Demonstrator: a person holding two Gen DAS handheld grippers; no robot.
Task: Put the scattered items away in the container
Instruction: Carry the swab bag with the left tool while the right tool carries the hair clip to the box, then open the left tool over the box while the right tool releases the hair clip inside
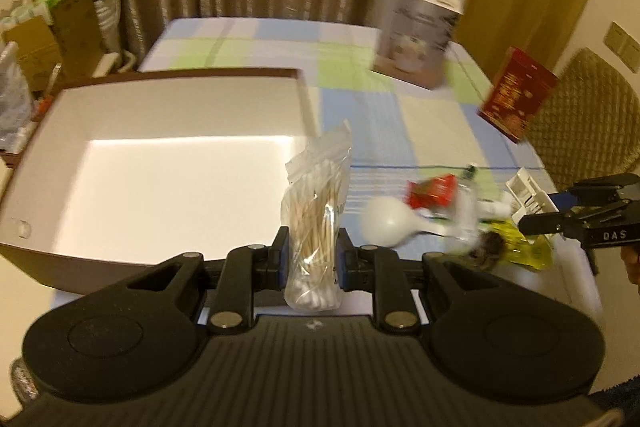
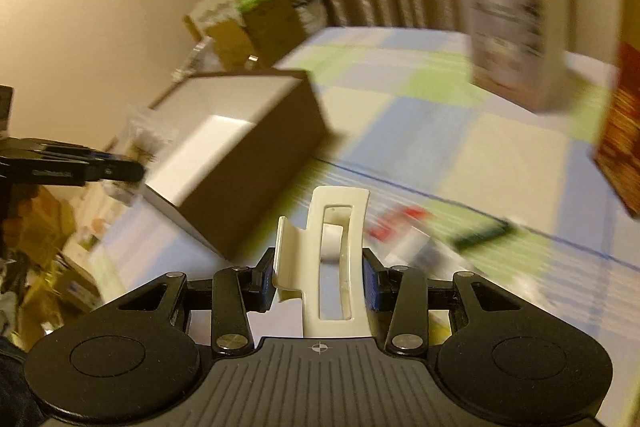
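Note:
My left gripper [image 1: 311, 259] is shut on a clear bag of cotton swabs [image 1: 316, 211], held upright just off the right front corner of the open brown box with a white inside [image 1: 160, 163]. My right gripper [image 2: 319, 277] is shut on a cream hair claw clip [image 2: 334, 251] and holds it above the table, right of the box [image 2: 248, 143]. The right gripper also shows at the right edge of the left wrist view [image 1: 536, 219], with the clip [image 1: 528, 189] in it. A white spoon [image 1: 394, 223], a red packet [image 1: 432, 191] and a yellow packet [image 1: 520, 247] lie scattered on the cloth.
The table has a checked blue, green and white cloth [image 1: 400, 115]. A grey and white carton [image 1: 416, 31] and a red box [image 1: 516, 93] stand at the far right. A padded chair [image 1: 588, 119] is beyond the right edge. Cardboard boxes and bags [image 1: 60, 27] are piled left.

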